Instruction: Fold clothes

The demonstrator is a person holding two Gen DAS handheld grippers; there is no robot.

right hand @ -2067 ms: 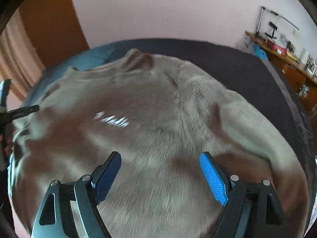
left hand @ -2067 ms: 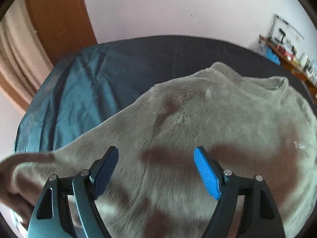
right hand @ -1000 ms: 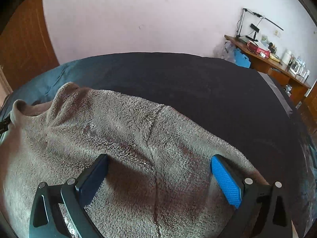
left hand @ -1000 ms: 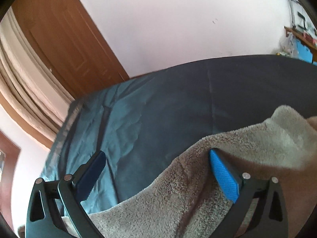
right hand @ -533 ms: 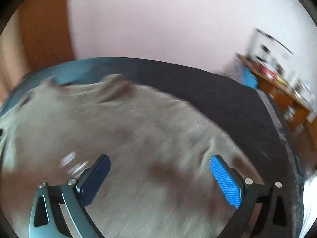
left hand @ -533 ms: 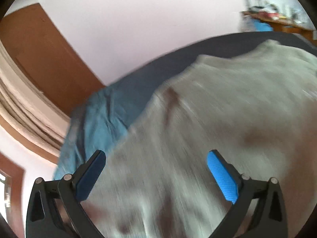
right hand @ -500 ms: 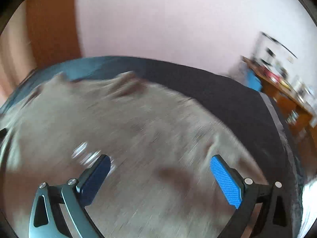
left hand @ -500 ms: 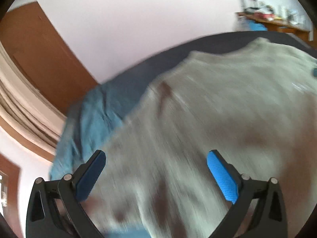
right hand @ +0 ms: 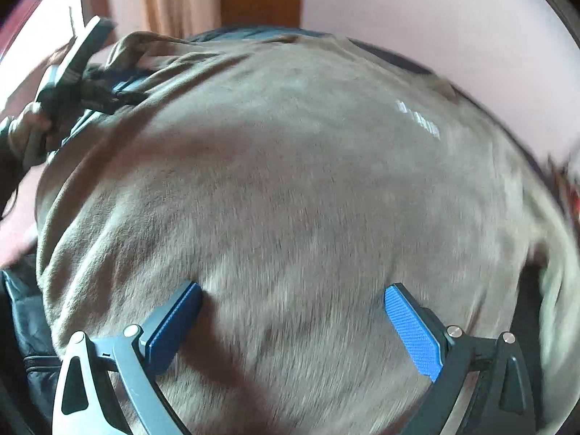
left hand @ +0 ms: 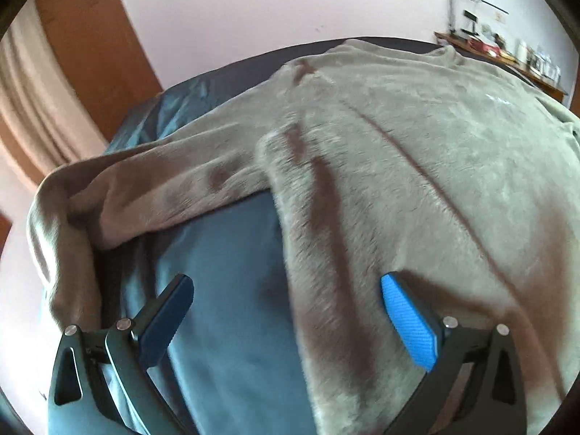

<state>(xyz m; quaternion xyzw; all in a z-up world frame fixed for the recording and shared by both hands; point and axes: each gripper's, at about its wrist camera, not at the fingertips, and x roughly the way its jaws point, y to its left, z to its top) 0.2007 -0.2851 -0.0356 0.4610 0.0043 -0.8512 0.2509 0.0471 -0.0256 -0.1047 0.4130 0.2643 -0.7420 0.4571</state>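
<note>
The grey-beige fleece sweater (left hand: 417, 152) lies spread on the bed with the dark blue sheet (left hand: 232, 290). The left gripper (left hand: 286, 311) has its jaws wide open and holds nothing; the sweater's side edge runs between them, and one sleeve (left hand: 152, 195) stretches ahead to their left. The right gripper (right hand: 293, 322) also has open, empty jaws, just above the sweater's body.

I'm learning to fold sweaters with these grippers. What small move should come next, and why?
Probably bring the left gripper over to the sleeve and close on it. Both grippers are open and hold nothing, the grey fleece sweater lies spread on the bed, and that sleeve trails off sideways, unfolded.
</note>
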